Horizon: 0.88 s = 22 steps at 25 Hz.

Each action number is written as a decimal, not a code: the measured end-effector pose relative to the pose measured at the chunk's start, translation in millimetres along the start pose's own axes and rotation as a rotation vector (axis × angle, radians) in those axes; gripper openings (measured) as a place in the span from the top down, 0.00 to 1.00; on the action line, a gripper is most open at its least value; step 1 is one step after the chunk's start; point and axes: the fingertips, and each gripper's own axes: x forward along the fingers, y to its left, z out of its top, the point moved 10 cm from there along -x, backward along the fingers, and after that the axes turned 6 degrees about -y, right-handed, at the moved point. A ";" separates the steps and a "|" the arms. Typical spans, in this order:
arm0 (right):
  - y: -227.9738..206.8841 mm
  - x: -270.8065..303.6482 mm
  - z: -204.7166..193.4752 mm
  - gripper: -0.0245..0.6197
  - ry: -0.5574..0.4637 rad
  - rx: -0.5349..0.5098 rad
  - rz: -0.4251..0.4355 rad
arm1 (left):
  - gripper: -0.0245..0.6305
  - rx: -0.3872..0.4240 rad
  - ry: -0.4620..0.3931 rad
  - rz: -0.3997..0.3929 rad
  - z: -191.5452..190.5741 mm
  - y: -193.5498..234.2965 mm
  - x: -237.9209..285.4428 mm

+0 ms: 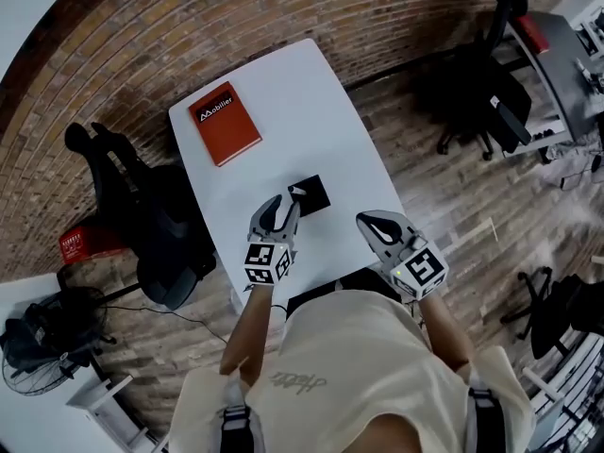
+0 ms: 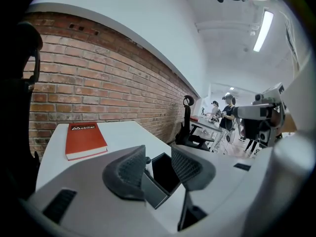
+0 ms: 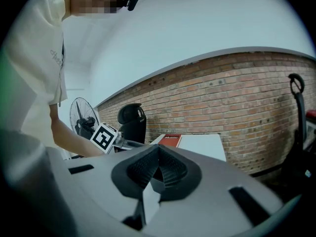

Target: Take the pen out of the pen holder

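Jaws released, the left gripper (image 2: 158, 158) frames the black pen holder (image 2: 167, 174) just ahead of its tips; it should clamp the walls squarely while the clenched, empty right gripper (image 3: 157, 168) waits.

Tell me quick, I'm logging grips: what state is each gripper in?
Left gripper: open, with the pen holder in the gap between its jaws.
Right gripper: jaws shut, holding nothing.
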 end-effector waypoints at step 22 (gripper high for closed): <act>-24.0 12.6 -4.7 0.95 0.055 0.021 -0.028 | 0.83 0.065 0.133 -0.043 -34.2 19.9 52.1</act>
